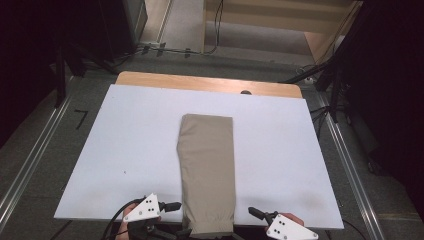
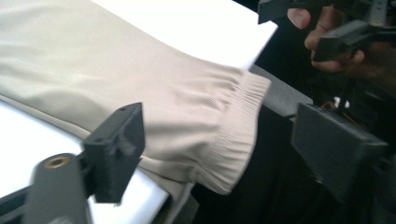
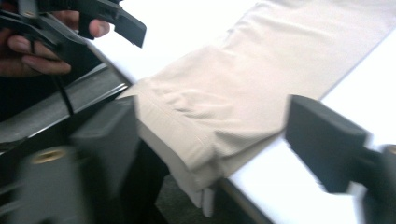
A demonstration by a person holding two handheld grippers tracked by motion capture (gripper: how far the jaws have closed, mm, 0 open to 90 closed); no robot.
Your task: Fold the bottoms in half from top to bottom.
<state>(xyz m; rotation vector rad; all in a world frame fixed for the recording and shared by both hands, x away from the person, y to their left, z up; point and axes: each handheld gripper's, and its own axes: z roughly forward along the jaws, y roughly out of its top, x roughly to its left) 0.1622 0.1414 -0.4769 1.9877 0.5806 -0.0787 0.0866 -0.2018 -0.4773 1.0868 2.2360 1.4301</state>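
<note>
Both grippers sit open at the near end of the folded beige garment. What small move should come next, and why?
Probably draw both hands back a little. The folded garment lies as a neat strip on the white board, its elastic hem hanging over the near edge. The left gripper and right gripper flank it with open jaws, holding nothing, so this fold looks finished.

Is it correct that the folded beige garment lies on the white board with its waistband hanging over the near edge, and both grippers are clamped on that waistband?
Not quite. The garment lies on the white board with its waistband over the near edge, but neither gripper clamps it. In the high view the left gripper and right gripper sit apart from the cloth, one on each side, jaws open.
</note>
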